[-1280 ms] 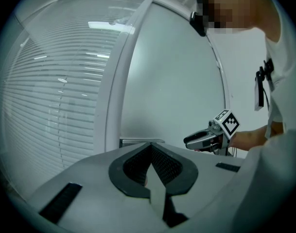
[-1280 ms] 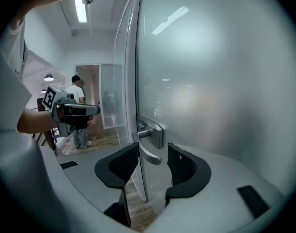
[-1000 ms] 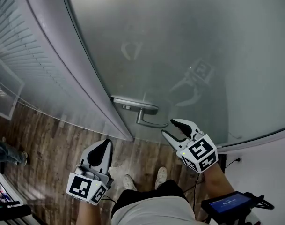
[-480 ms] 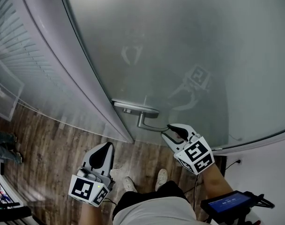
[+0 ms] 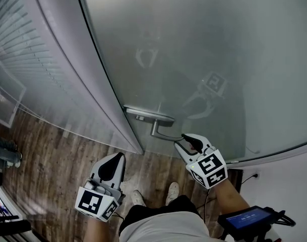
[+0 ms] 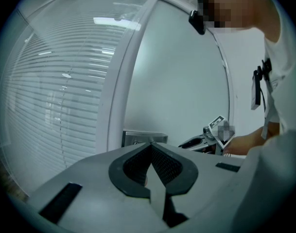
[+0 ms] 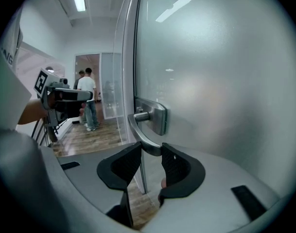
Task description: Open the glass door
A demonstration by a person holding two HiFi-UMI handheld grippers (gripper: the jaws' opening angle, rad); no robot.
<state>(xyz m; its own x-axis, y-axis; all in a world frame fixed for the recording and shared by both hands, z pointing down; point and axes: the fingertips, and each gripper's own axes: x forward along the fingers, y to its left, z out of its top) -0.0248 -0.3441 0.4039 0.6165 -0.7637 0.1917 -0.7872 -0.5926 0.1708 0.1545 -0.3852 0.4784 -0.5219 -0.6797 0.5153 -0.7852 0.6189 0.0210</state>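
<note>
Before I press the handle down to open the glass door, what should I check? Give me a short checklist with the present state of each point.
1. Handle between the right tool jaws: ok; the jaws have just been closing around its end.
2. Pads touching handle on both sides: ok.
3. Grip firm enough to press: cannot tell.
4. Left tool away from door: ok; shut, empty.
5. Space behind door free: cannot tell; the glass is frosted.
</note>
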